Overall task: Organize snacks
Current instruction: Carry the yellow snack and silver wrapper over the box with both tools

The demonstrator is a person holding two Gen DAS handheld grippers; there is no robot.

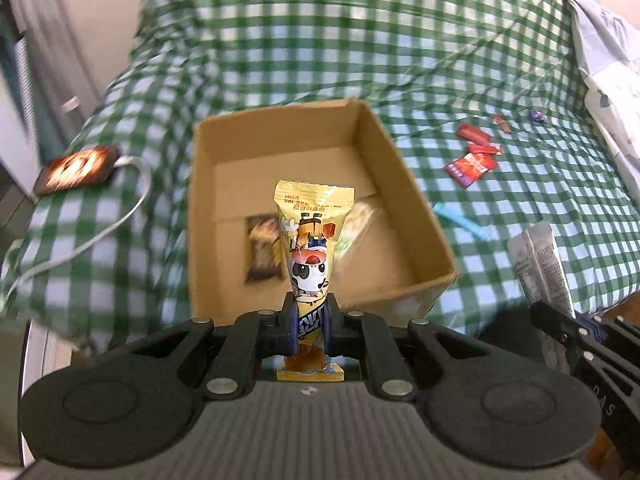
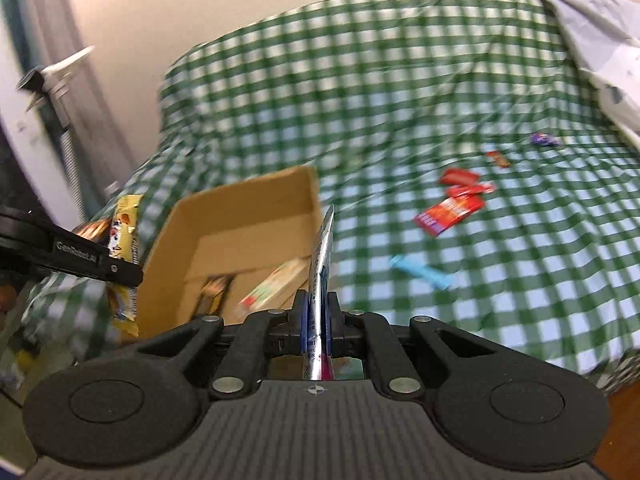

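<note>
My left gripper is shut on a yellow snack packet with a cartoon panda, held upright over the near edge of an open cardboard box. The box holds a dark brown packet and a pale packet. My right gripper is shut on a silver foil packet, seen edge-on, just right of the box. The silver packet also shows at the right in the left wrist view. The left gripper's finger and yellow packet show at the left in the right wrist view.
Loose snacks lie on the green checked cloth: red packets, a light blue packet, a small purple candy. A phone with a white cable lies left of the box. White fabric is heaped at the right.
</note>
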